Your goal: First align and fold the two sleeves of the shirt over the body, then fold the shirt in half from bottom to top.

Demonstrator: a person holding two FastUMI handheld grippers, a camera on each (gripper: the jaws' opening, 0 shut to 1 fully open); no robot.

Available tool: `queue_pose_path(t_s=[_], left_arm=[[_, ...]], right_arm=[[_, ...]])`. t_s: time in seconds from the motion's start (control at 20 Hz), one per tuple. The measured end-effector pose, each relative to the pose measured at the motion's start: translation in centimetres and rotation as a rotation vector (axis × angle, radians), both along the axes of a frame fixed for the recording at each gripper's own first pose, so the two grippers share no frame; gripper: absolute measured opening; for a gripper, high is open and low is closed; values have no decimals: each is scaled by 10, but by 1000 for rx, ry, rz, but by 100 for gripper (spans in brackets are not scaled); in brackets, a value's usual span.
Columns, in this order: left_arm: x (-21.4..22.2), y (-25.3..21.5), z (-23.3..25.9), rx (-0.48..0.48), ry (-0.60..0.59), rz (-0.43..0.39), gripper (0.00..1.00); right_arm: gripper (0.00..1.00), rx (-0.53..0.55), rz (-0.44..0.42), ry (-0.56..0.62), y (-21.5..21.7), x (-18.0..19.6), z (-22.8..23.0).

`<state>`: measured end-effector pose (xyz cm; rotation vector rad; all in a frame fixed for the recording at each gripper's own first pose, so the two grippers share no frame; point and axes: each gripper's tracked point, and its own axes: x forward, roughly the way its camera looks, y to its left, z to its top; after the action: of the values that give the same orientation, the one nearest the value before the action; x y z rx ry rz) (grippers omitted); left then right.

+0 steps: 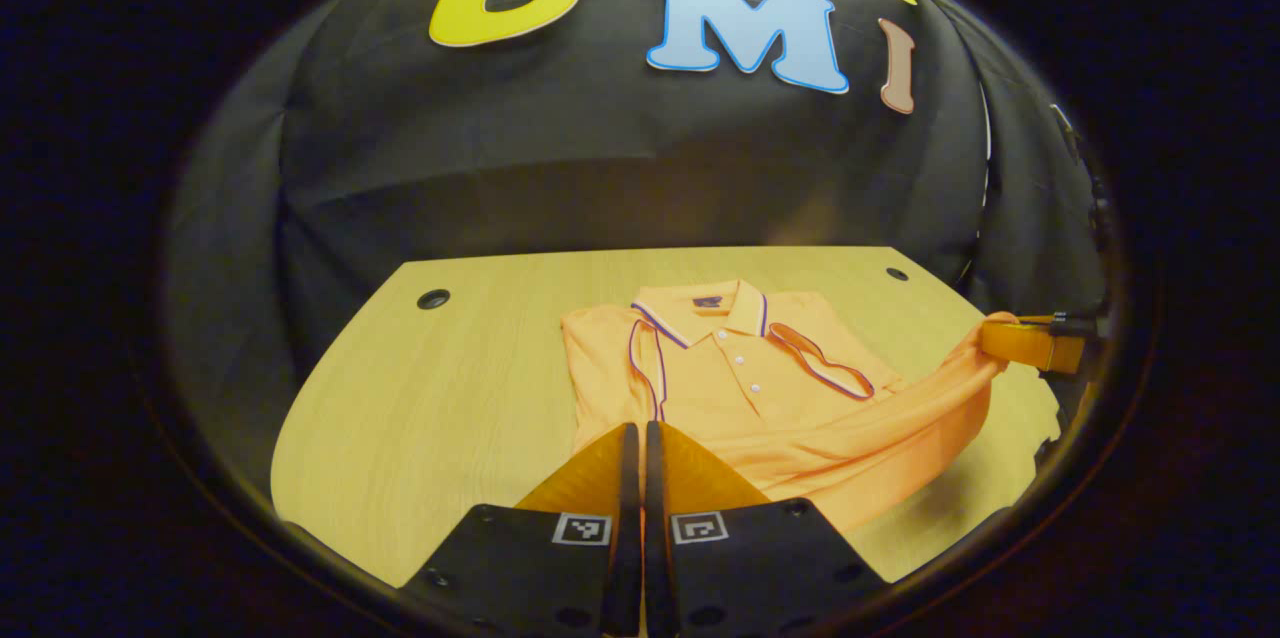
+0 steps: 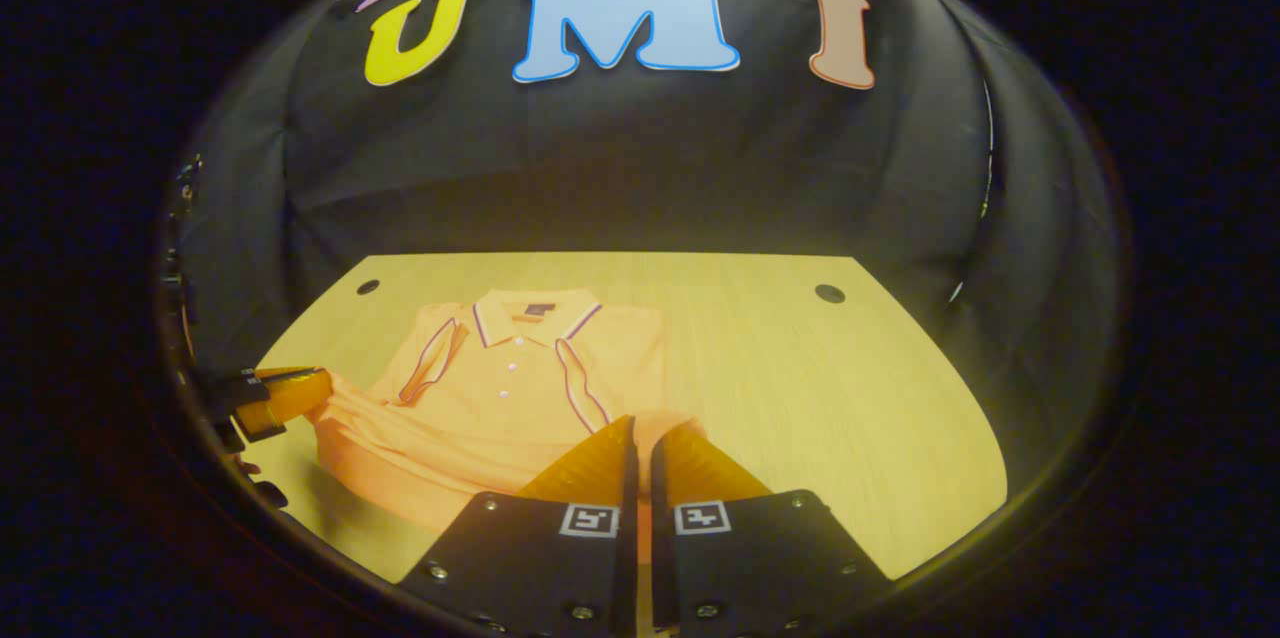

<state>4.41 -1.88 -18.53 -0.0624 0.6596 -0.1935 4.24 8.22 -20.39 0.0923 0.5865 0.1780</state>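
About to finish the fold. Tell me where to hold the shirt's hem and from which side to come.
Hold the shirt at its two bottom corners, coming from the near edge of the table. The sleeves already lie over the body and the collar points away, so the hem is the near free edge. The left gripper and right gripper seem shut on those corners, hem lifted.

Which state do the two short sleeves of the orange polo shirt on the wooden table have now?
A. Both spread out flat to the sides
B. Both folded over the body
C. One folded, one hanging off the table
B: both trimmed sleeves lie folded inward over the front of the orange polo shirt.
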Motion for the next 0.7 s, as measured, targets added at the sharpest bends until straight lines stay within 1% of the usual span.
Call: queue_pose_path(t_s=[0.2,0.45,0.7], left_arm=[[48,-7,-5,-39,4,-16,8],[109,-9,-7,-32,-29,-30,8],[158,-7,-17,-21,-42,-22,7]], right_arm=[[6,-30,-30,17,2,38,-6],[6,-42,-56,18,4,86,-7],[6,-45,-56,16,11,132,-8]])
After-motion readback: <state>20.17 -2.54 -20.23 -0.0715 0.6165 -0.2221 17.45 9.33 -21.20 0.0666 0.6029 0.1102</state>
